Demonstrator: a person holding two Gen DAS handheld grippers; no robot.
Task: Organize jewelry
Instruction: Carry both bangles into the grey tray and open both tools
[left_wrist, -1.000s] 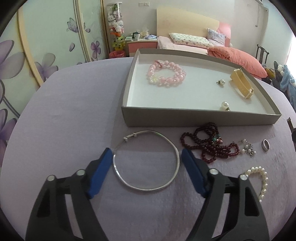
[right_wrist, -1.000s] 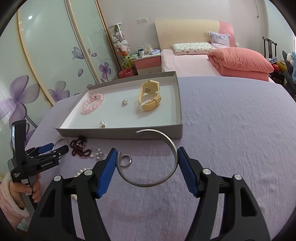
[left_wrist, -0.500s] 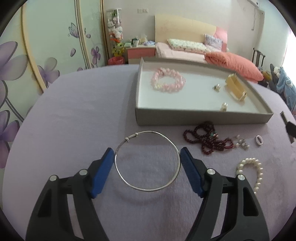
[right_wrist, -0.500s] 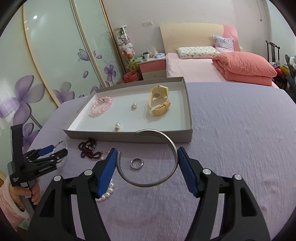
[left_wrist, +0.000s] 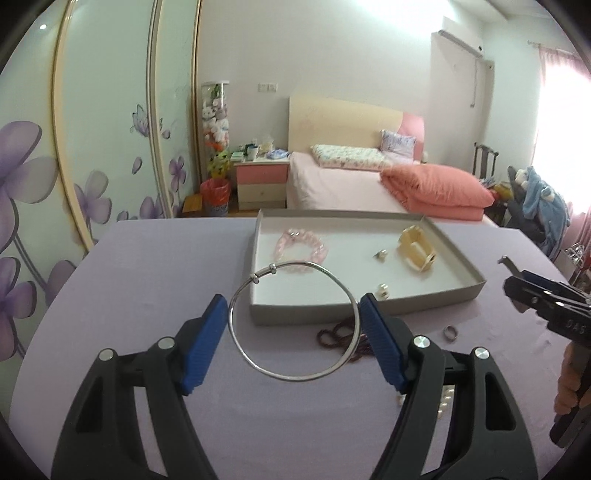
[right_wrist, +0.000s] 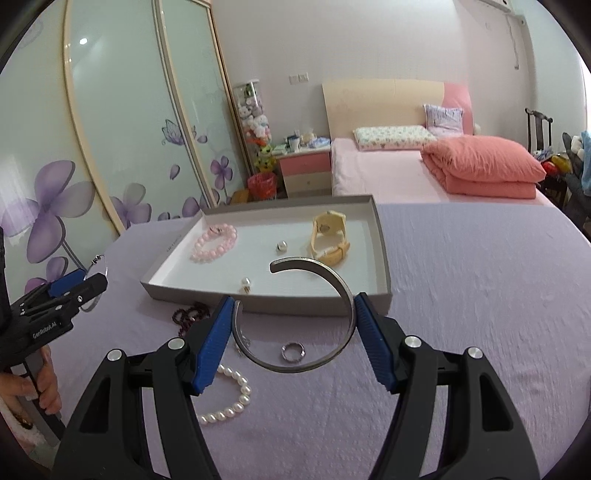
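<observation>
At the bottom of the left wrist view, the left gripper (left_wrist: 293, 328) is holding a thin silver bangle (left_wrist: 293, 319), which is sitting between its two blue pads (left_wrist: 205, 345). The bangle is up off the purple worktop (left_wrist: 147, 266), in the middle of the frame. Just behind it, a dark red bead necklace (left_wrist: 334, 334) and a small ring (left_wrist: 451, 333) are lying on the worktop.

At the bottom of the right wrist view, the right gripper (right_wrist: 295, 326) is gripping an open metal cuff (right_wrist: 345, 291) between its pads, with the gap in the cuff pointing up and left. Under it, a silver ring (right_wrist: 293, 350) is lying on the worktop. A white pearl bracelet (right_wrist: 231, 398) is lying at the lower left.

Farther back, in the middle of both frames, a gray tray (right_wrist: 266, 301) is sitting on the worktop. Inside it are lying a pink bead bracelet (right_wrist: 214, 243), two pearl earrings (right_wrist: 282, 246) and a cream watch (right_wrist: 328, 238).

A pink bed (right_wrist: 388, 177) is standing at the back of the room.
</observation>
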